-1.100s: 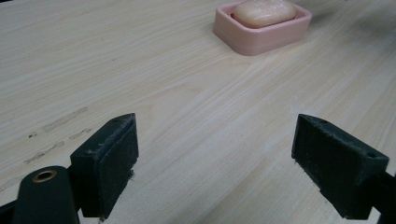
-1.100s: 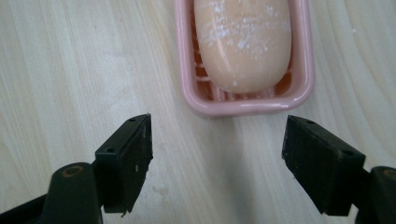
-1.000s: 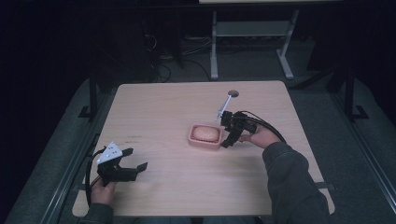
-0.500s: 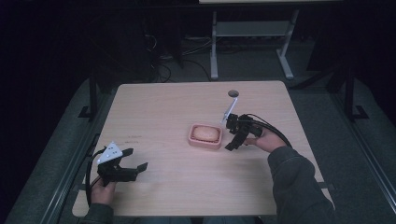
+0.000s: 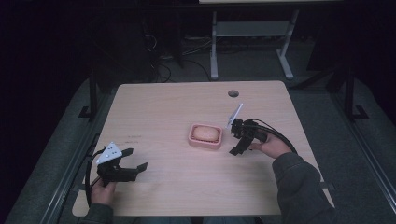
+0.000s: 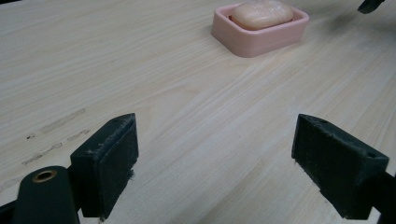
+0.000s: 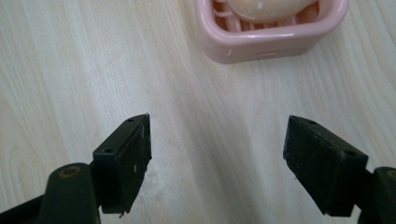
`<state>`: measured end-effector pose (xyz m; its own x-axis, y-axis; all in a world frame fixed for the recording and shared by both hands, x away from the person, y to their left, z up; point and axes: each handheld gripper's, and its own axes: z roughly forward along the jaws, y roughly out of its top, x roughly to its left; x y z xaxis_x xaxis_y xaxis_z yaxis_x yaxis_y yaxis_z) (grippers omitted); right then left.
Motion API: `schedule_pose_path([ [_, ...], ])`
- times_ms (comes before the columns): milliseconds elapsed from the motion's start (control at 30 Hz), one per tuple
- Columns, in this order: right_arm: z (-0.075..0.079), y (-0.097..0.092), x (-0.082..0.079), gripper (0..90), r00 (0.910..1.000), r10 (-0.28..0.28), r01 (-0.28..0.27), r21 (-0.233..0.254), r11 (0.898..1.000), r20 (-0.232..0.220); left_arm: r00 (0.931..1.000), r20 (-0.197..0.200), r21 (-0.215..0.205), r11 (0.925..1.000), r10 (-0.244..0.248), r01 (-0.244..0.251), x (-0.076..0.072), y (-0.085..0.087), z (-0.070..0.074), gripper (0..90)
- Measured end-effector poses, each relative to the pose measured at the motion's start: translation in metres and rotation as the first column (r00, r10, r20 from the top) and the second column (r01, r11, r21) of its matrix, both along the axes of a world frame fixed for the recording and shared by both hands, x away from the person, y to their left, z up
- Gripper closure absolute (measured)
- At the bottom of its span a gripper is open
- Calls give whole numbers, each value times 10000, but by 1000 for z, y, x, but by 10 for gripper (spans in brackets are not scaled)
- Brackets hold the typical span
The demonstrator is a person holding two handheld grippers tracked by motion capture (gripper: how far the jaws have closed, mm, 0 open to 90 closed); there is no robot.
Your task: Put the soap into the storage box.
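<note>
A pink soap dish [image 5: 205, 136] holding a pale bar of soap [image 5: 205, 132] sits near the middle of the desk [image 5: 159, 107]. The right gripper [image 5: 237, 137] hovers just beside it, jaws spread; the left gripper [image 5: 132, 167], also spread, waits by the desk's near left corner. The bar looks slick and firm (likely light), so the dish's stiff rim seems the safer hold.

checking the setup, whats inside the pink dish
A pale bar of soap lies inside the pink dish, on ribs seen in the right gripper view. The soap covers most of the dish floor.

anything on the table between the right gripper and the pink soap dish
Nothing: in the right gripper view, bare wood separates the open right gripper from the pink soap dish.
</note>
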<state>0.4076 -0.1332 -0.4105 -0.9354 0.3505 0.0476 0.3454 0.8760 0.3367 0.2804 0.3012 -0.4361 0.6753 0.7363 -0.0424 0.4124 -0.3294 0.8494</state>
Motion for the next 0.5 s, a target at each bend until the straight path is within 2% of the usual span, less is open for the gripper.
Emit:
schedule_pose_path([
  [167,-1,-7,-6,230,10000,-58,57,177,9998,74,10000,51,-31,10000,2,-2,0,-1,-1,142],
  [333,-5,-13,-9,227,9998,-179,179,87,9998,-47,10000,18,67,10000,3,-3,-1,-2,0,142],
  [500,-4,-19,-13,229,9997,-225,223,304,9993,47,10000,-6,61,10000,64,-64,0,-3,-1,143],
])
